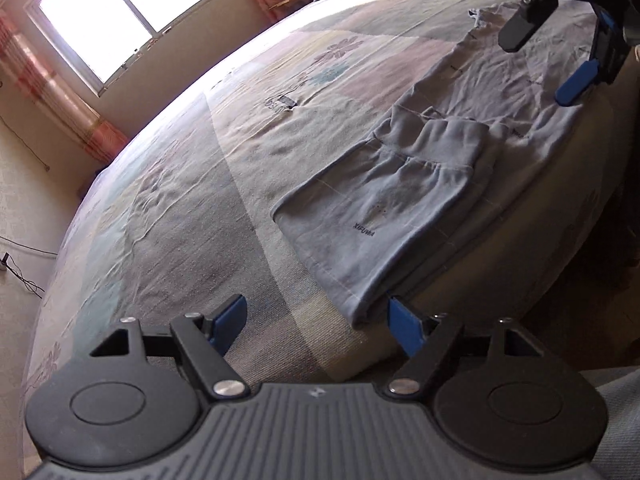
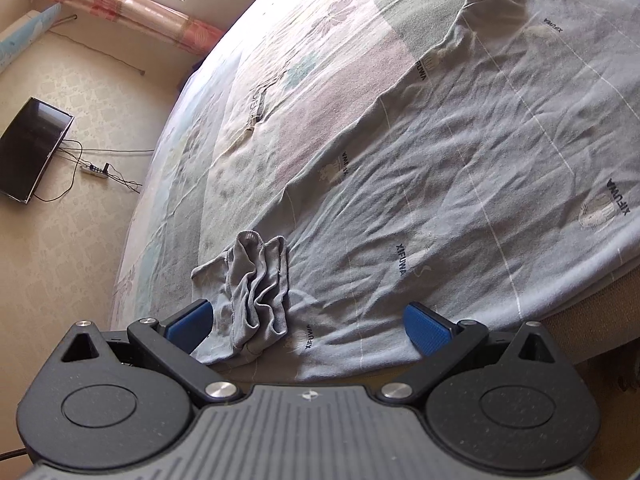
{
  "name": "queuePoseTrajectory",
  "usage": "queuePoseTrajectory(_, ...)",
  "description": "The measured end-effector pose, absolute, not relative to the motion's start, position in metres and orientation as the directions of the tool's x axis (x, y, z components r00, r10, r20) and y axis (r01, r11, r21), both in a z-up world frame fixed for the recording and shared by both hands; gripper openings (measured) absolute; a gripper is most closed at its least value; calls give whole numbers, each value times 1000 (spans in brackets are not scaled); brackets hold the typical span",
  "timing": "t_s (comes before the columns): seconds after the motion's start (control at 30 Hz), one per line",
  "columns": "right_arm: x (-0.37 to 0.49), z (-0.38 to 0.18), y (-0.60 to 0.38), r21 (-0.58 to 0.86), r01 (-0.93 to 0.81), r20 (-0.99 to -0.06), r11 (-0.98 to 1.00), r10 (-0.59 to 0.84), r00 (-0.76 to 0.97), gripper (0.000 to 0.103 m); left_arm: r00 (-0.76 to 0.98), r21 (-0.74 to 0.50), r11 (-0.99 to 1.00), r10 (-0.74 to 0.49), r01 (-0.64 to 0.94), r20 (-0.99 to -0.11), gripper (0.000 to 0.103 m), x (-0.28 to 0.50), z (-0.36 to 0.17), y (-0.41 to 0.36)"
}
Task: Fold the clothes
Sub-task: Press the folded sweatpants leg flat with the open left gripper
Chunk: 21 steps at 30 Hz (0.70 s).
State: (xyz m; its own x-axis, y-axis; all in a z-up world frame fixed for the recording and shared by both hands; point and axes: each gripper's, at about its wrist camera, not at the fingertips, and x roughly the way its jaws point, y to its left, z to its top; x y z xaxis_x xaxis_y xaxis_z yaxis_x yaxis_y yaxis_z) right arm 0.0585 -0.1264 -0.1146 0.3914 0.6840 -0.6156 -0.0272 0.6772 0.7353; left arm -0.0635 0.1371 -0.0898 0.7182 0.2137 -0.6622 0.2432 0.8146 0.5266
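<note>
one blue-grey garment [image 1: 404, 200] lies spread along the near edge of a bed [image 1: 200, 208], over a faded flower-print sheet. it is long, wrinkled, printed with small dark lettering and crossed by thin pale lines. a sleeve [image 1: 436, 144] with a gathered cuff is turned inward so that it rests on top of the body of the garment; in the right wrist view the same bunched cuff [image 2: 256, 280] sits on the cloth just ahead of the right gripper.

two grippers are in view, both released. the left gripper [image 1: 316, 326] has its blue-padded jaws wide apart and empty, its right-hand pad right at a folded corner of the hem. the right gripper [image 2: 310, 326] is also spread and holds nothing, its pads low over the cloth on either side of the cuff end; from the left wrist view it hangs above the far end of the garment [image 1: 548, 68].

as a judgement: the fold looks partly made. one sleeve lies across the body and one long edge appears doubled under, but the garment is at full length and creased, so lengthwise folding and smoothing seem left to do.

beyond the bed are a bright window [image 1: 124, 20] and pink curtains [image 2: 132, 12].
</note>
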Motion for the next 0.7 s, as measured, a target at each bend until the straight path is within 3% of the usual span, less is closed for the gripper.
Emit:
queuePoseTrajectory(0.47, 62, -117, -128, 748, -17, -606, 663, 694, 389, 103, 782, 724, 602, 248, 338, -572, 78, -57, -106, 114)
queuePoseTrajectory(0.7, 62, -118, -127, 750, -15, -605, 661, 696, 388, 103, 762, 730, 592, 280, 342, -584, 80, -63, -103, 119)
